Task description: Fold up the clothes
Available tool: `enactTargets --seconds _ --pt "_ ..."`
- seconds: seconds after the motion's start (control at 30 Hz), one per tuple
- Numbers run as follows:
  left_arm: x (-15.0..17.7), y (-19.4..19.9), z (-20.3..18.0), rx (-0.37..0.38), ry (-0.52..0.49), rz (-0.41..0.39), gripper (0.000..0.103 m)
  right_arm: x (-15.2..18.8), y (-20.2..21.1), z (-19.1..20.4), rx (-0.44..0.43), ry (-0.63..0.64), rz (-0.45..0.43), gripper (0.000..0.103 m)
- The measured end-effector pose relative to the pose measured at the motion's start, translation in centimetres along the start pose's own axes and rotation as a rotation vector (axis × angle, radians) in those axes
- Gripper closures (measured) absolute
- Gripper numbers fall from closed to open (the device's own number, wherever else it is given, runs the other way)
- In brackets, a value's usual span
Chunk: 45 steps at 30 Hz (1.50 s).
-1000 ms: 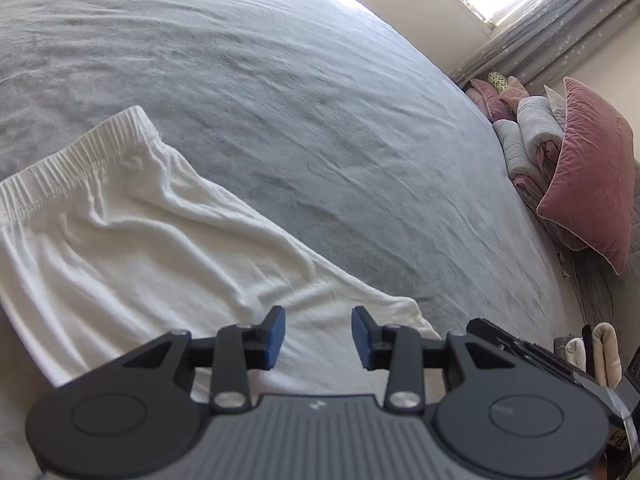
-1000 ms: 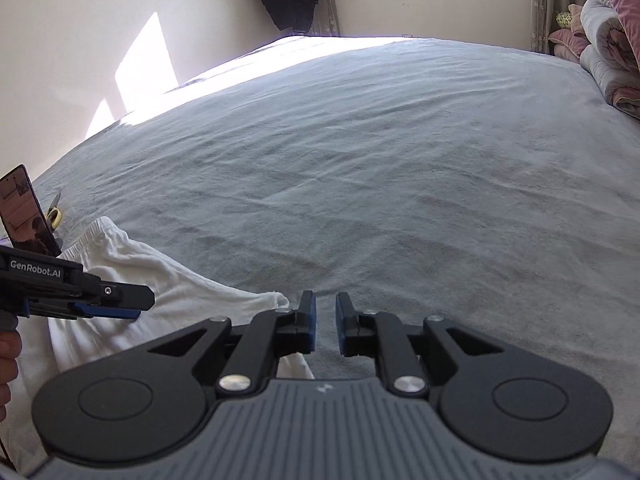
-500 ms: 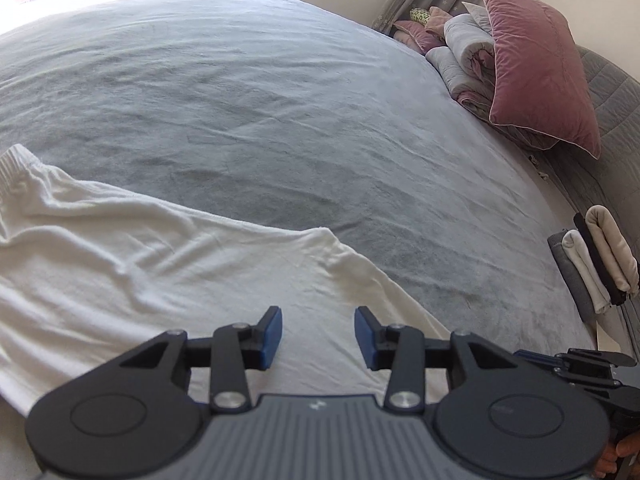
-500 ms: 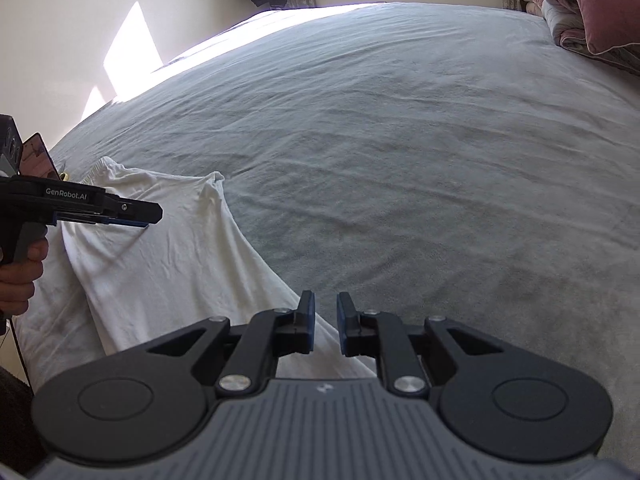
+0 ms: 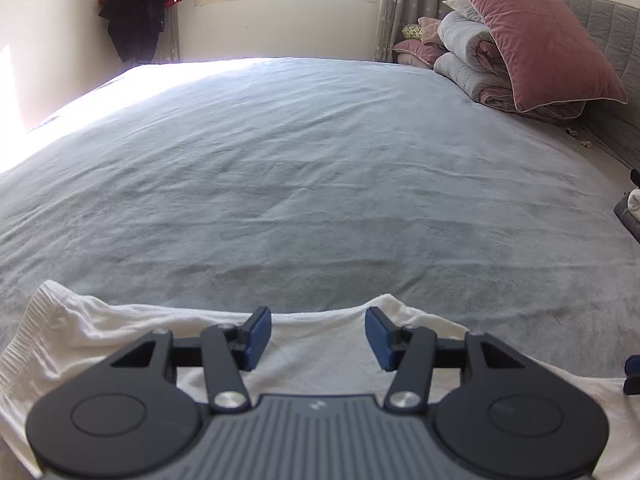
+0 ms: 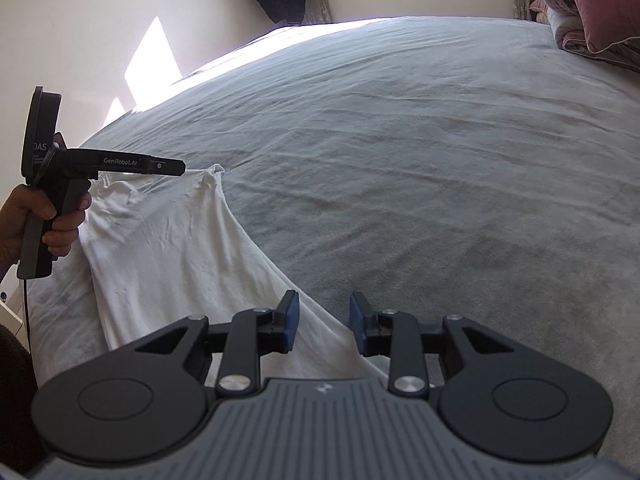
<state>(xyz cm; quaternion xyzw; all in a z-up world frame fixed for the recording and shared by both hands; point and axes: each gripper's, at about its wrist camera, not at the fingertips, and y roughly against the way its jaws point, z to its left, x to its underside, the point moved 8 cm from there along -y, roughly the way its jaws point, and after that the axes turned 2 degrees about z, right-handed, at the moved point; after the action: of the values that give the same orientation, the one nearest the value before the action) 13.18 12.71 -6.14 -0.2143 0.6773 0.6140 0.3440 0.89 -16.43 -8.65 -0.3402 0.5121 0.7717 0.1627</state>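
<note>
Listing, bed-top fold job:

Item 1: white garment (image 6: pixel 168 256), thin soft knit w/ ribbed elastic band (image 5: pixel 24 332). Spread flat, wrinkled, at bed's near edge; 7–8 o'clock in right wrist view, 6 o'clock in left. Judged light, limp, non-slip, will sag and crease. Best hold: far hem edge or corners, pinching one layer.

Item 2: left gripper (image 5: pixel 318 338). Jaws opening, approx half spread, nothing pinched; cloth lies under the gap.

Item 3: right gripper (image 6: pixel 324 322). Jaws opening, gap narrower, empty; garment's edge runs beneath.

Item 4: grey bedspread (image 5: pixel 320 184), broad and bare at 12 o'clock, no obstruction for folding.

Item 5: pink pillow (image 5: pixel 536 40) on rolled quilts, 2 o'clock, well apart.

Item 6: dark clothing (image 5: pixel 140 8) hanging on wall, 11 o'clock.

Item 7: small folded stack (image 5: pixel 632 208), 3 o'clock edge, partly cut off.
</note>
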Motion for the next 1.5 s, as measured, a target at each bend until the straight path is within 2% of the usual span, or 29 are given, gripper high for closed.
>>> enactTargets --seconds 0.17,0.3,0.5,0.6,0.67,0.73,0.83,0.93,1.0,1.07,1.2,1.23,1.27,1.5 --pt "0.2 -1.5 -1.0 0.017 -0.062 0.025 0.048 0.1 0.5 0.4 -0.035 0.051 -0.006 0.062" --pt "0.3 -2.0 -2.1 0.006 -0.124 0.016 0.043 0.5 0.0 0.3 -0.051 0.062 0.003 0.062" --pt "0.2 -2.5 -2.6 0.007 -0.128 -0.001 0.041 1.2 -0.6 0.1 -0.051 0.091 -0.005 0.065" --pt "0.2 -2.7 -3.1 0.014 -0.147 -0.014 0.041 1.2 -0.5 0.0 -0.018 0.096 -0.012 0.079" --pt "0.2 -2.8 -3.4 0.008 -0.156 -0.022 0.042 1.1 -0.6 0.0 -0.014 0.084 -0.016 0.098" --pt "0.4 -2.8 -3.8 -0.014 -0.184 -0.042 0.042 1.0 -0.2 0.3 0.012 0.089 -0.035 0.102" --pt "0.5 -2.8 -4.1 -0.057 -0.217 -0.068 0.041 0.4 1.1 0.6 0.079 0.129 -0.074 0.102" --pt "0.6 -2.9 -4.2 -0.091 -0.231 -0.085 0.040 0.9 0.6 0.0 0.113 0.136 -0.046 0.102" --pt "0.6 -2.9 -4.4 -0.112 -0.245 -0.092 0.039 1.3 0.2 -0.2 0.118 0.124 -0.038 0.101" --pt "0.6 -2.6 -4.6 -0.131 -0.259 -0.096 0.039 1.1 0.5 -0.2 0.112 0.118 -0.052 0.095" --pt "0.3 -1.6 -5.0 -0.150 -0.271 -0.090 0.039 0.3 2.7 -1.8 0.125 0.052 -0.090 0.076" --pt "0.3 -1.2 -5.1 -0.139 -0.269 -0.088 0.039 0.0 3.7 -2.6 0.128 0.020 -0.112 0.061" --pt "0.3 -0.9 -5.3 -0.125 -0.267 -0.089 0.039 -0.1 4.7 -3.3 0.138 -0.003 -0.132 0.055" --pt "0.9 1.3 -6.9 -0.021 -0.238 -0.086 0.039 1.3 10.6 -7.9 0.225 -0.117 -0.183 0.055"
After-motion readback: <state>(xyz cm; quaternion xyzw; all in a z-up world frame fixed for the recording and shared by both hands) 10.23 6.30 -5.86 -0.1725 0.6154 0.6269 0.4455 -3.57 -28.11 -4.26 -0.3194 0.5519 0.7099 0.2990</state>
